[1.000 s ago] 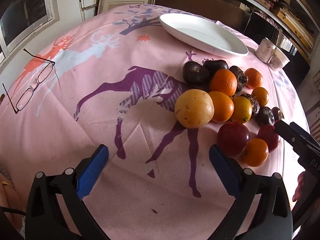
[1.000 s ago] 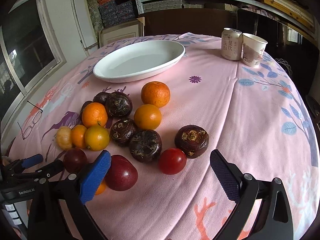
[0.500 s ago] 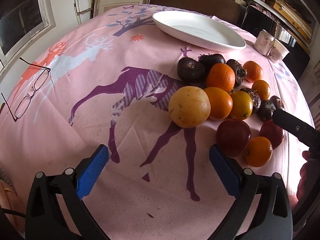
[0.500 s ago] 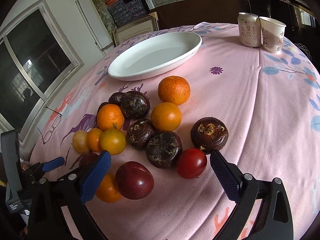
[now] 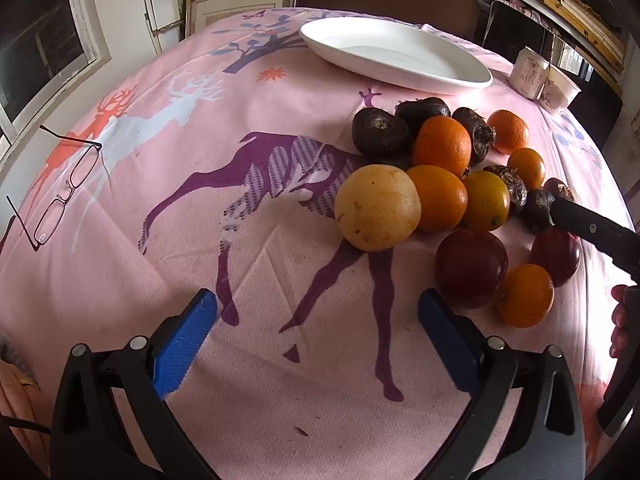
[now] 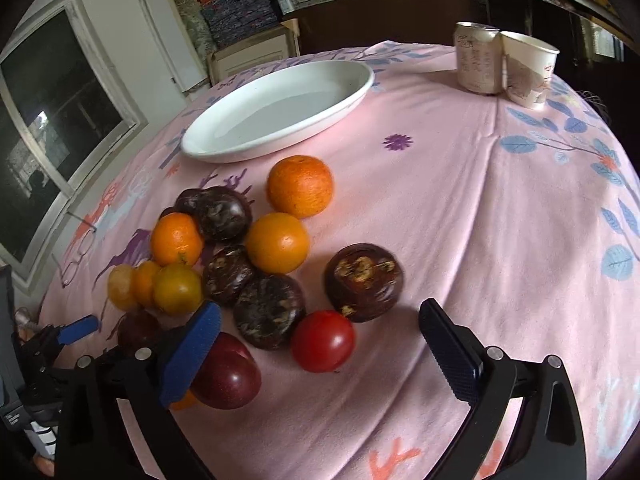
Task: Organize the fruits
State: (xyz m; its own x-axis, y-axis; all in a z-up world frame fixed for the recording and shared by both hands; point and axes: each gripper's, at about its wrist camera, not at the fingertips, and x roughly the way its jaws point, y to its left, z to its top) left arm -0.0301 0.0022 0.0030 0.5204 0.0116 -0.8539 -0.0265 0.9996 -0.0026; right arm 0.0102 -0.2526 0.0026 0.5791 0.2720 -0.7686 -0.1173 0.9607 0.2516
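Note:
A heap of fruit lies on the pink tablecloth: several oranges [image 6: 299, 186], several dark brown mangosteens [image 6: 363, 282], a red tomato [image 6: 323, 340], dark red plums [image 6: 227, 376] and a pale yellow fruit [image 5: 377, 207]. A white oval plate [image 6: 276, 110] sits empty behind them. My right gripper [image 6: 320, 340] is open, its jaws either side of the tomato without touching it. My left gripper [image 5: 318, 338] is open over bare cloth, just short of the yellow fruit and a plum [image 5: 471, 268].
A drink can [image 6: 477, 58] and a paper cup [image 6: 528, 74] stand at the far right of the table. A pair of glasses [image 5: 60, 188] lies near the left edge. Shelves, a window and a wooden chair back surround the round table.
Both grippers have moved closer to the fruit heap. The right gripper now has the red tomato between its open jaws. No fruit has moved.

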